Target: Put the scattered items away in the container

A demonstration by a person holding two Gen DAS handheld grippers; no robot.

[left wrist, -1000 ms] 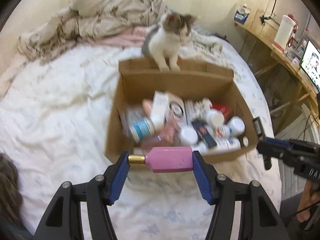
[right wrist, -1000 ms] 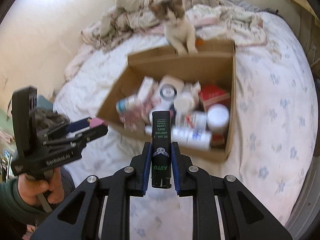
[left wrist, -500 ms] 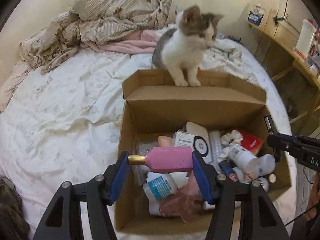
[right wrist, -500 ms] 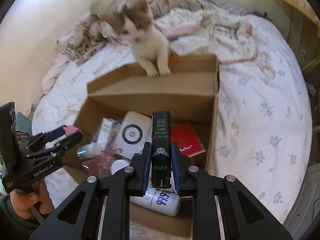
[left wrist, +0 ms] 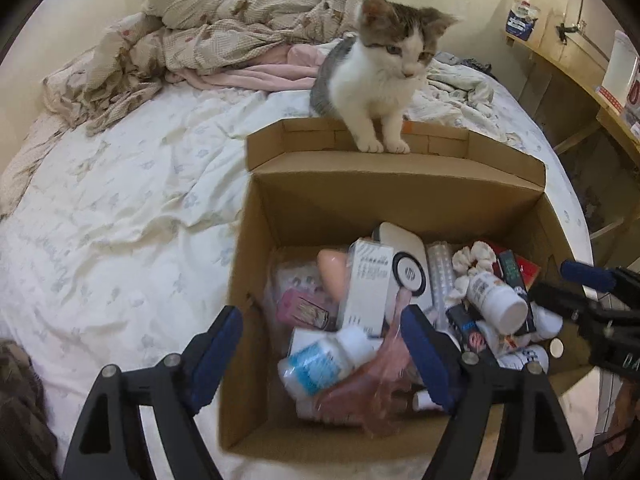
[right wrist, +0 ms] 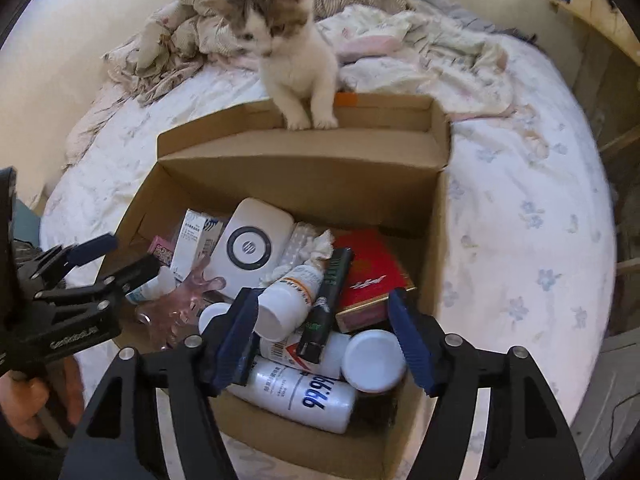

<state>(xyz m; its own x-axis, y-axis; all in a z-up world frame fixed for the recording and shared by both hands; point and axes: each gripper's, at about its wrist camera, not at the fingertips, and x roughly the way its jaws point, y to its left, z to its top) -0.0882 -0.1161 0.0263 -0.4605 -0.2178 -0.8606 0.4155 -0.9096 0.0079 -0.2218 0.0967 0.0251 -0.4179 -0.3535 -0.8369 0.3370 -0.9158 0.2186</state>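
Note:
An open cardboard box [left wrist: 400, 200] [right wrist: 300, 184] on the bed holds several bottles, small cartons and a white device. My left gripper [left wrist: 320, 360] hangs over the box's near left corner, its jaws opening and nothing between them. Below it, among the items, lies the pink bottle [left wrist: 302, 308], blurred. My right gripper [right wrist: 324, 340] hovers over the near right part of the box, jaws also opening and empty. The black tube [right wrist: 326, 304] rests slanted across white bottles under it. Each gripper shows at the edge of the other's view.
A kitten [left wrist: 376, 80] [right wrist: 296, 60] stands with its front paws on the box's far flap, looking in. A crumpled blanket [left wrist: 224, 12] lies at the head of the bed. A wooden shelf [left wrist: 580, 64] runs along the right. A hand [right wrist: 24, 404] holds the left gripper.
Both grippers moved forward over the box and then opened. The pink bottle left the left jaws and the black tube left the right jaws; both now lie in the box.

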